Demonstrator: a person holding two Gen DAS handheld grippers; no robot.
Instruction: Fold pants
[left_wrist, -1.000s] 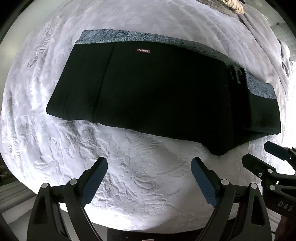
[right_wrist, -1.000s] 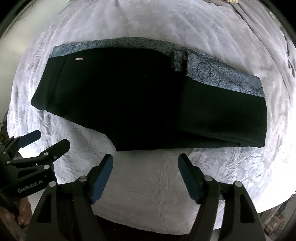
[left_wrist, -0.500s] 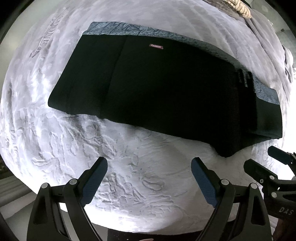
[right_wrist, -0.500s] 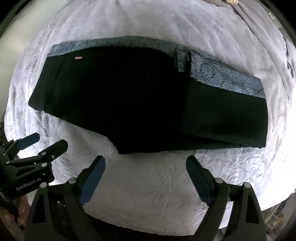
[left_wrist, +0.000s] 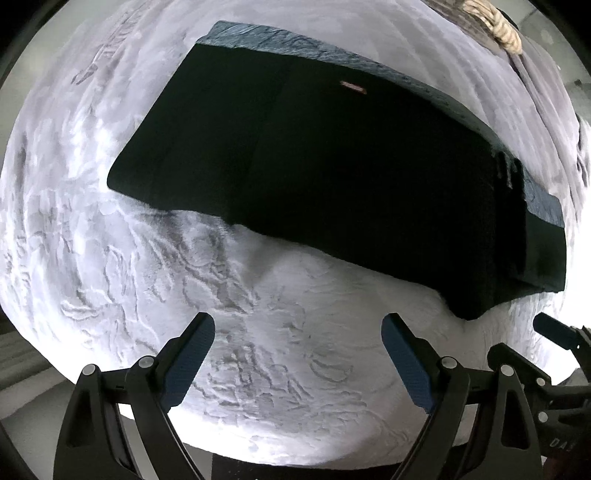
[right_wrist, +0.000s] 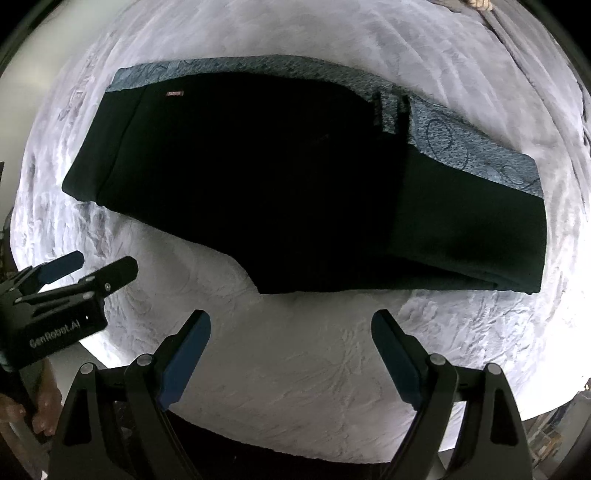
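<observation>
left hand-held gripper (left_wrist: 297, 352) crept nearer; black pants (right_wrist: 280, 184) folded flat

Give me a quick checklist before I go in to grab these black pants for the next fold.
1. Left gripper open with nothing between its pads: ok.
2. Right gripper open with nothing between its pads (jaws have just been opening): ok.
3. Black pants lying flat on the white bedspread, already folded over: ok.
4. Near edge of the pants free of both grippers, nothing on top: ok.
5. Patterned blue cloth under the far edge clear of the fold: cannot tell.
6. Grippers clear of each other: ok.
</observation>
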